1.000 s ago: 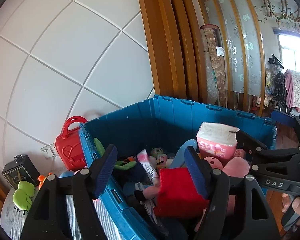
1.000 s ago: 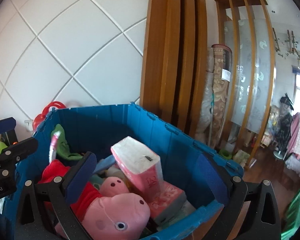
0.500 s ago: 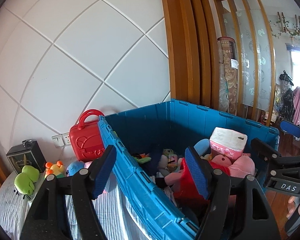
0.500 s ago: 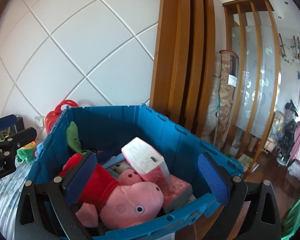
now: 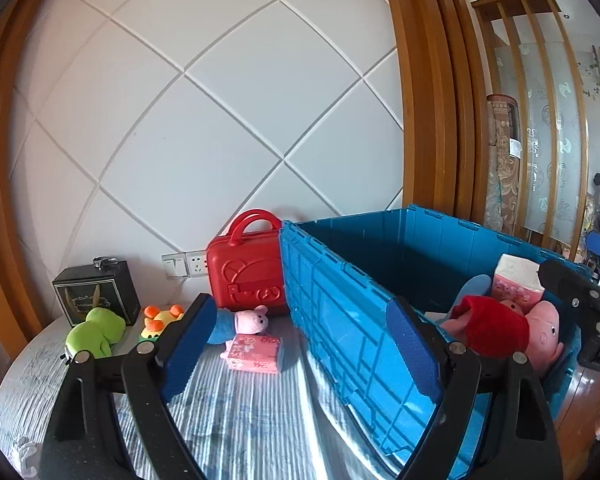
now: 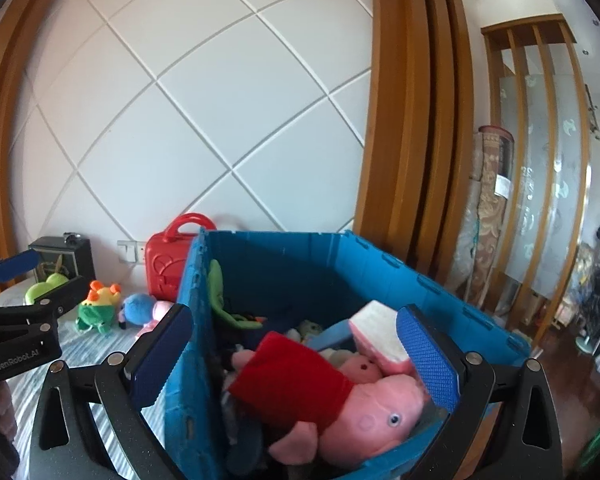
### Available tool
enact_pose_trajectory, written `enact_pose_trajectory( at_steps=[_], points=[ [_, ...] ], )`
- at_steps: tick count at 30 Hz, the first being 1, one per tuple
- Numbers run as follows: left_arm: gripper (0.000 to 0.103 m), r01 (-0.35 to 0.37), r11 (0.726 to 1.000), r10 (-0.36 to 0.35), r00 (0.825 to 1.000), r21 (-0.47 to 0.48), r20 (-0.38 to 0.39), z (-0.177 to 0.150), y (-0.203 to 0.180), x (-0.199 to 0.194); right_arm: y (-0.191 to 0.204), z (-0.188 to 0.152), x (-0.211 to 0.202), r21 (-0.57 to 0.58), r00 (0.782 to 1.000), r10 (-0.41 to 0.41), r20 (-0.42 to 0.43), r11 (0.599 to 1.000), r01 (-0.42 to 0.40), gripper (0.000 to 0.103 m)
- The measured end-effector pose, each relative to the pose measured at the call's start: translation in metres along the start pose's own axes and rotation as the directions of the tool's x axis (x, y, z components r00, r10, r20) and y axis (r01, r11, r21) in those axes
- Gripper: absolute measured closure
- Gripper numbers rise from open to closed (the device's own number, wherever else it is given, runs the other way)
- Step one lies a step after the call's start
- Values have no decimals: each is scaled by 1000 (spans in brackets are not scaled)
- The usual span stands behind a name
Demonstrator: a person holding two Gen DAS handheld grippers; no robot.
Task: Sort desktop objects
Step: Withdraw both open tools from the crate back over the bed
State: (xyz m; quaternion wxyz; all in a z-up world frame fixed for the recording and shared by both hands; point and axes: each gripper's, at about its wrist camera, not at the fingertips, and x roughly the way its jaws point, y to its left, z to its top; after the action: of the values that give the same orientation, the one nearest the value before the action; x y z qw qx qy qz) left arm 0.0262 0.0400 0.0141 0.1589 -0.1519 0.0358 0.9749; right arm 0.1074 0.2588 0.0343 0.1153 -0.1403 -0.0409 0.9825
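Note:
A blue crate (image 5: 340, 320) stands on the striped tablecloth (image 5: 240, 420). Inside lie a pink pig plush in a red dress (image 6: 360, 412), a pink tissue pack (image 6: 380, 336) and other soft toys. My left gripper (image 5: 300, 348) hovers over the cloth by the crate's left wall, its jaws opening with nothing between them. A second pink tissue pack (image 5: 256, 354) and a small pig plush (image 5: 252, 320) lie just beyond it. My right gripper (image 6: 294, 354) stands open above the crate's near corner, with the pig plush below and not gripped.
Against the wall stand a red carry case (image 5: 244, 276) and a black box (image 5: 96, 296). A green frog plush (image 5: 96, 332) and an orange-and-yellow plush (image 5: 160, 320) sit near them. Wooden posts and a cluttered room lie to the right.
Both grippers have drawn back and leftward from the crate. The left one, earlier over the crate's contents by the red plush, is over the table with wider jaws. The plush stays in the crate.

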Motion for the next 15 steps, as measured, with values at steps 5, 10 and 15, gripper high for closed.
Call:
enact_pose_trajectory(
  at_steps=[5,10,15],
  points=[
    [16,-28,999,28,1000,-16,-4,-9,53,-5,53,7,1,-8,999,35,-4,999,-35,0],
    [16,-58,997,55,997,-58,-52,-29,115,-1,110,9,10,-13,997,75,-34,997,-76,0],
    [16,-120,986,106,987,-114,-120,-54,181,9,163,6,23,-44,991,103,-80,993,-107,0]
  ],
)
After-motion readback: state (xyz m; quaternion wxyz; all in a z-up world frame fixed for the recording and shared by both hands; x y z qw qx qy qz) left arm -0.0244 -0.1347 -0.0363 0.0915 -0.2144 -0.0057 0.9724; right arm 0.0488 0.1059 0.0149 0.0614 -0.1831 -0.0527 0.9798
